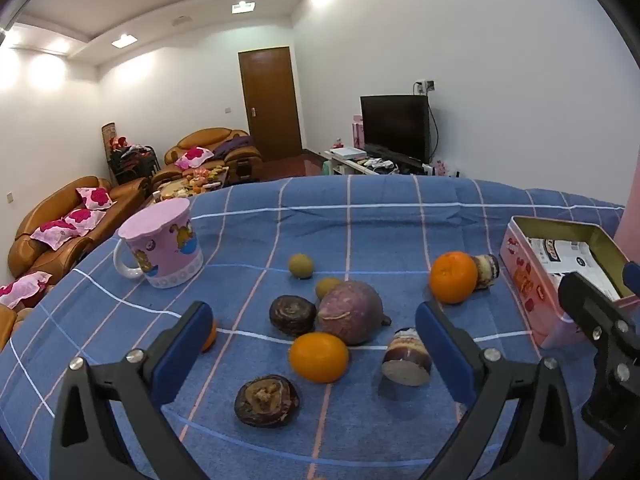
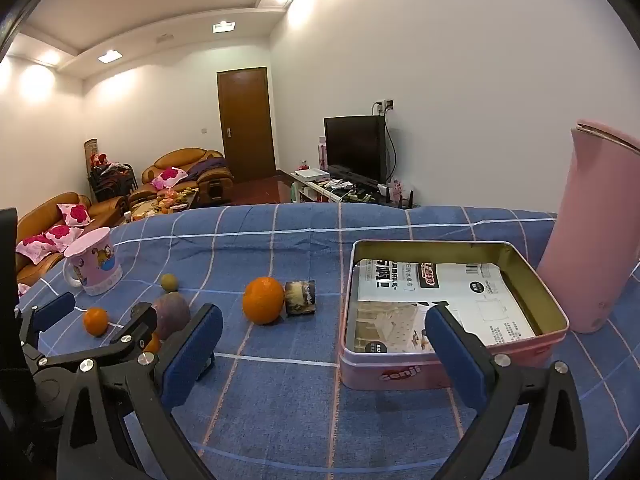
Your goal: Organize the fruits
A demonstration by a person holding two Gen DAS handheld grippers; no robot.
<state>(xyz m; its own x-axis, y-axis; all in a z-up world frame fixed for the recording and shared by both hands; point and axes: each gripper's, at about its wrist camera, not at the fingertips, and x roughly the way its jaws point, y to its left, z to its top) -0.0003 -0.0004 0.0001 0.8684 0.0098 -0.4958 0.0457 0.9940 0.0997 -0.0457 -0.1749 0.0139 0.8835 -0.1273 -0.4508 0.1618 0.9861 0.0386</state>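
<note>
On the blue checked surface point(image 1: 400, 208) the fruits lie loose beside the tin box point(image 2: 452, 368); both grippers' jaws stand wide and empty. Round oranges point(image 1: 319, 357) may roll, perhaps off the edge, if nudged.

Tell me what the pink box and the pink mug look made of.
Pink box: probably thin metal, a tin; dull gold inner walls, rolled rim, glossy printed outside.
Pink mug: upside down, likely glazed ceramic; smooth shiny printed surface, thick white handle. Plastic can't be ruled out.
</note>
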